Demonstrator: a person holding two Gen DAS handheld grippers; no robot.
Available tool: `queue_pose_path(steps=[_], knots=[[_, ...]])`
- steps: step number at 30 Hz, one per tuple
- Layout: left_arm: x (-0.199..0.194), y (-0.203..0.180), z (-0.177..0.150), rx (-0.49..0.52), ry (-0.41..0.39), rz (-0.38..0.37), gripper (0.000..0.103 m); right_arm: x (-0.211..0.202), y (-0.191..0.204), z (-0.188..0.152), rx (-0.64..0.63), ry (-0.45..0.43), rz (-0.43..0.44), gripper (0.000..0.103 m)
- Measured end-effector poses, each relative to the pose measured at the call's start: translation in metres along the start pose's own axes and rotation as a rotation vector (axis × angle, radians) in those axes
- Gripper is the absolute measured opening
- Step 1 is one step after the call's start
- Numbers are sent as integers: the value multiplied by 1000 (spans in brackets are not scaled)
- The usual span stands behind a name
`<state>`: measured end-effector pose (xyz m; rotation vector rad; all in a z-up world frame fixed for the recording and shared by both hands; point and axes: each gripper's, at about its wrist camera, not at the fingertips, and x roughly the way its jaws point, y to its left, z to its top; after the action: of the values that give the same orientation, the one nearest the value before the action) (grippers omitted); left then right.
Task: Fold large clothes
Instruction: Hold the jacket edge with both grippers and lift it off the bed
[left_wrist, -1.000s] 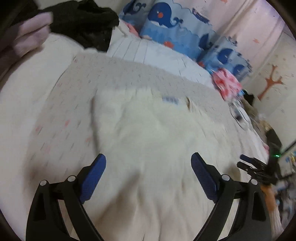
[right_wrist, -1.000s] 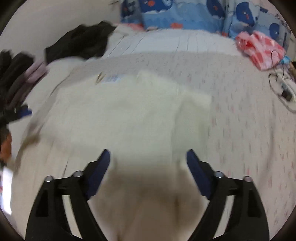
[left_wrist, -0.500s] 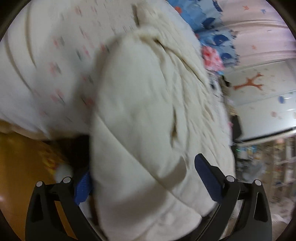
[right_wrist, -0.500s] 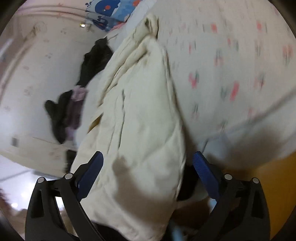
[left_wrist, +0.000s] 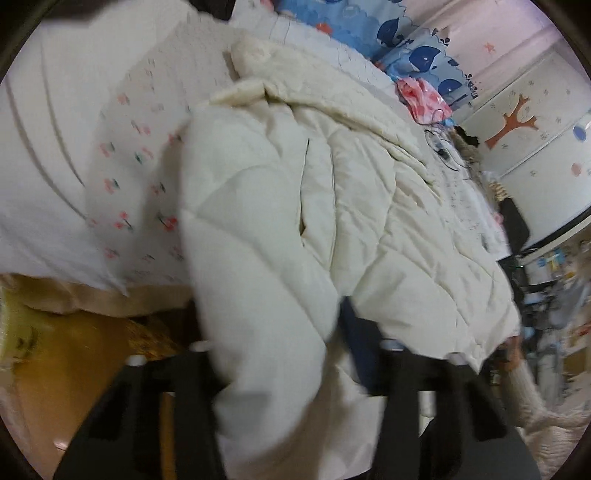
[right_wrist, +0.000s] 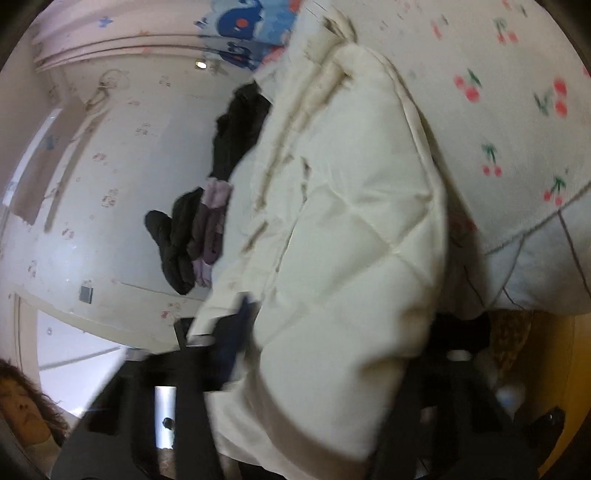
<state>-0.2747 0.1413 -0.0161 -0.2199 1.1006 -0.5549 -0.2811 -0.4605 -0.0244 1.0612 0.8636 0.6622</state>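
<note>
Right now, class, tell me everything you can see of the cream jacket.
The cream jacket is a large puffy quilted garment with diamond stitching, soft and padded by its look. It lies along the cherry-print bedsheet, crumpled, its near end hanging over the bed's edge. A dark slit, perhaps a pocket, runs down the front. The left gripper and right gripper each have a thick fold of its near end between their jaws, which are closing on it.
</note>
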Motion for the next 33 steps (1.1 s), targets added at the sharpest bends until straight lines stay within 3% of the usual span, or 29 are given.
queue_pose_path(steps=[5,8,15,20,33], knots=[[-13,-63,-8,263,-54,329,20,-16,32,-6,-79,-30,8,20],[-21,-91,-16,372,-83,443,19,-28,46,-11,-111,-30,17,19],[-33,-92,-25,424,-105,506,19,-46,41,-24,-106,4,0,20],[-33,-93,-27,435,-115,527,19,-46,26,-28,-68,20,-11,27],[-26,-98,-37,476,-113,586,22,-35,4,-44,-27,97,-9,64]])
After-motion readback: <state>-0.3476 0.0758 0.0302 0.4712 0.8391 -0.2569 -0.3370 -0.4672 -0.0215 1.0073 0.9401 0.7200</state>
